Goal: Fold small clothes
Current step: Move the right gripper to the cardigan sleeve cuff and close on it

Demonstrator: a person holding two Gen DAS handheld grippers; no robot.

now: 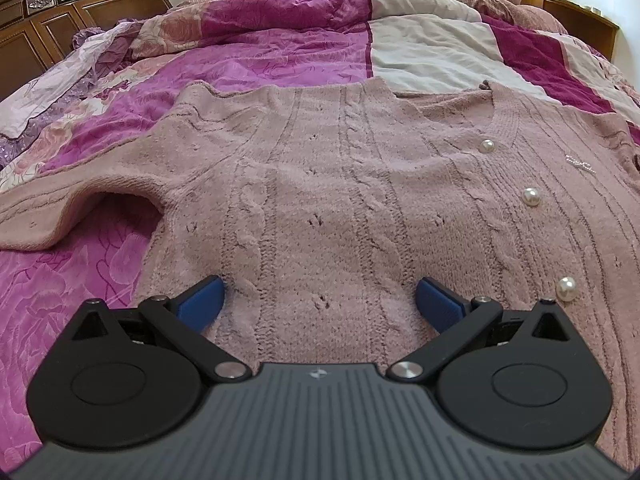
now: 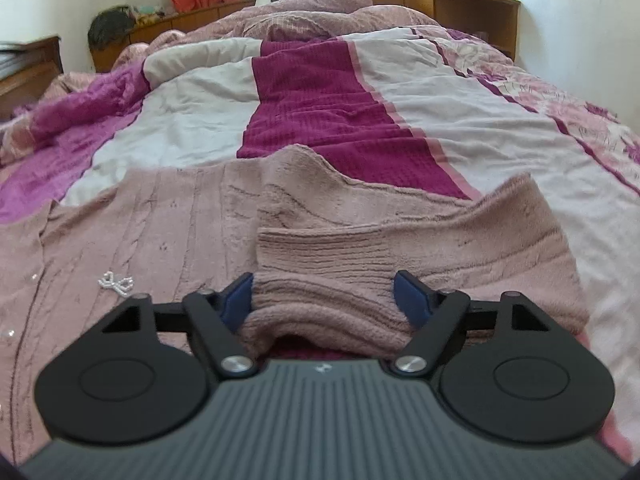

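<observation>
A dusty-pink cable-knit cardigan [image 1: 320,184] with pearl buttons [image 1: 531,196] lies front-up, spread on the bed. Its left sleeve [image 1: 48,216] trails off to the left. My left gripper [image 1: 320,300] is open, its blue fingertips [image 1: 202,300] wide apart and low over the cardigan's body near the hem. In the right wrist view the cardigan [image 2: 160,232] shows a small sparkly bow [image 2: 116,282]. The right sleeve's ribbed cuff [image 2: 324,280] is folded inward and lies between the blue fingers [image 2: 238,298] of my right gripper [image 2: 323,300], which stands open around it.
The bed is covered by a patchwork quilt in magenta, purple and cream [image 1: 280,52] [image 2: 332,92]. A bunched pink duvet [image 2: 320,12] lies at the far end. Dark wooden furniture [image 1: 52,12] stands at the left, a wooden shelf unit [image 2: 472,8] behind the bed.
</observation>
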